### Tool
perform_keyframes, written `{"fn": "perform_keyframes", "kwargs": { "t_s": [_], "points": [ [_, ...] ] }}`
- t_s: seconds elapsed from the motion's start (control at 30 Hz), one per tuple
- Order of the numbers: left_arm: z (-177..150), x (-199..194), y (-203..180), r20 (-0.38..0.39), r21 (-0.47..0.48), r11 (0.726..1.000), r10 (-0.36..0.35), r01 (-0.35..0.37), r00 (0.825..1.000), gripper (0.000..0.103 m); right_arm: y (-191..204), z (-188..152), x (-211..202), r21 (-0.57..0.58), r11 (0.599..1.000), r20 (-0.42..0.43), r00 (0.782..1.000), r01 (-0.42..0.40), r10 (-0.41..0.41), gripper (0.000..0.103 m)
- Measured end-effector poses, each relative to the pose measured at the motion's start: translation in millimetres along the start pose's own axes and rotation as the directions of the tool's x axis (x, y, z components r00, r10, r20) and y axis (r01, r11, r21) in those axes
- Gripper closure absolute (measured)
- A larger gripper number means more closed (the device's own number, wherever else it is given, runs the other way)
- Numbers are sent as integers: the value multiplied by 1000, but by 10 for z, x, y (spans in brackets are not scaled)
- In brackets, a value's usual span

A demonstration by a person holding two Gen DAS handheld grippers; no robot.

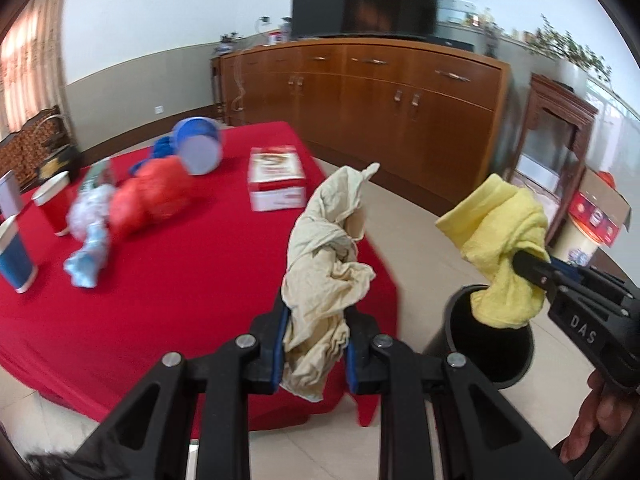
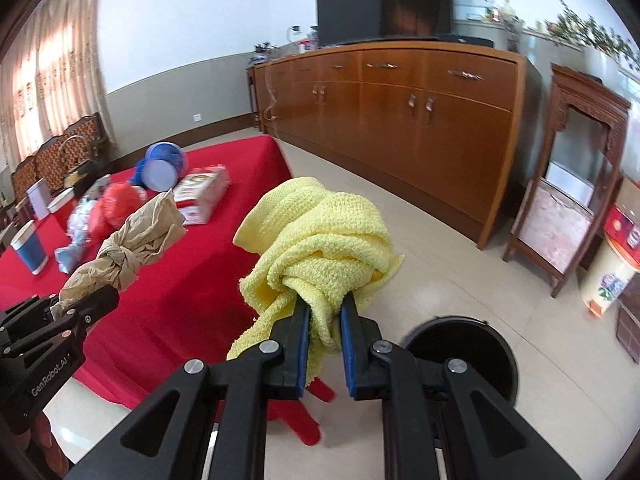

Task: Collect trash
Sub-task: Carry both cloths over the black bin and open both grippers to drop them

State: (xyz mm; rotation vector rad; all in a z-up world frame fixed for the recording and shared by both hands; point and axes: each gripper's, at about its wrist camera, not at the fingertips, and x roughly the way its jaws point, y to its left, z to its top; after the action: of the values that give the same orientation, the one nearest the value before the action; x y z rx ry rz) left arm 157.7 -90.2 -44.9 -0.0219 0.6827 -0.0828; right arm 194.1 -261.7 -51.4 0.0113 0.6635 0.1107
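My left gripper [image 1: 314, 344] is shut on a crumpled beige cloth [image 1: 326, 256], which stands up between the blue pads beyond the corner of the red table [image 1: 120, 312]. The same beige cloth [image 2: 128, 244] shows at the left of the right wrist view, held by the left gripper [image 2: 80, 304]. My right gripper [image 2: 324, 336] is shut on a knotted yellow cloth [image 2: 320, 236]. In the left wrist view that yellow cloth [image 1: 500, 236] hangs over the mouth of a black round bin [image 1: 492, 344], pinched by the right gripper [image 1: 532, 268]. The black bin [image 2: 460, 356] stands on the floor at lower right.
On the red tablecloth lie a red bag [image 1: 148, 196], a pale blue wad [image 1: 88, 240], a blue tub on its side [image 1: 200, 146], a white and red box [image 1: 276, 180] and paper cups [image 1: 14, 248]. A long wooden sideboard [image 1: 380, 96] with a television runs behind.
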Motion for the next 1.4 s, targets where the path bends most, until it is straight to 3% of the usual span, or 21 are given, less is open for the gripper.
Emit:
{"fn": "perform_keyframes", "kwargs": {
  "t_s": [0.27,0.5,0.8,1.03,1.1,1.13,1.17,1.2,1.27,1.4],
  "points": [
    [-56,335,-702,-79,55,994,-91,95,993,79,-639,-211,80,19,999,-60,997,49,-48,88],
    [-195,799,-1205,-198,19,987,-153,159,968,79,-1260,-389,487,-2,998,-182,981,66,-65,88],
    [-468,1301,-1792,-351,28,976,-192,215,917,78,-1897,-735,1005,-27,998,-326,943,56,-61,88],
    [-634,1700,-2113,-461,-31,974,-212,223,862,72,-2337,-1082,1404,1,1000,-397,918,8,-7,87],
    [-671,1783,-2177,-473,-43,971,-228,236,851,44,-2434,-1171,1482,-6,1000,-410,912,0,-3,82],
    [-686,1804,-2172,-473,-23,977,-198,213,858,25,-2495,-1214,1510,-5,1000,-407,914,-8,6,65],
    [-680,1794,-2160,-458,-8,982,-170,187,873,22,-2571,-1267,1538,-6,1000,-414,910,14,-15,35],
    [-675,1763,-2119,-443,9,985,-150,171,884,21,-2612,-1302,1538,-11,999,-416,908,42,-42,26],
    [-663,1669,-2014,-422,68,989,-92,132,902,9,-2684,-1331,1490,-9,996,-397,914,84,-80,22],
    [-625,1469,-1827,-361,147,988,1,55,932,6,-2657,-1260,1386,37,991,-393,914,129,-104,9]
  ]
}}
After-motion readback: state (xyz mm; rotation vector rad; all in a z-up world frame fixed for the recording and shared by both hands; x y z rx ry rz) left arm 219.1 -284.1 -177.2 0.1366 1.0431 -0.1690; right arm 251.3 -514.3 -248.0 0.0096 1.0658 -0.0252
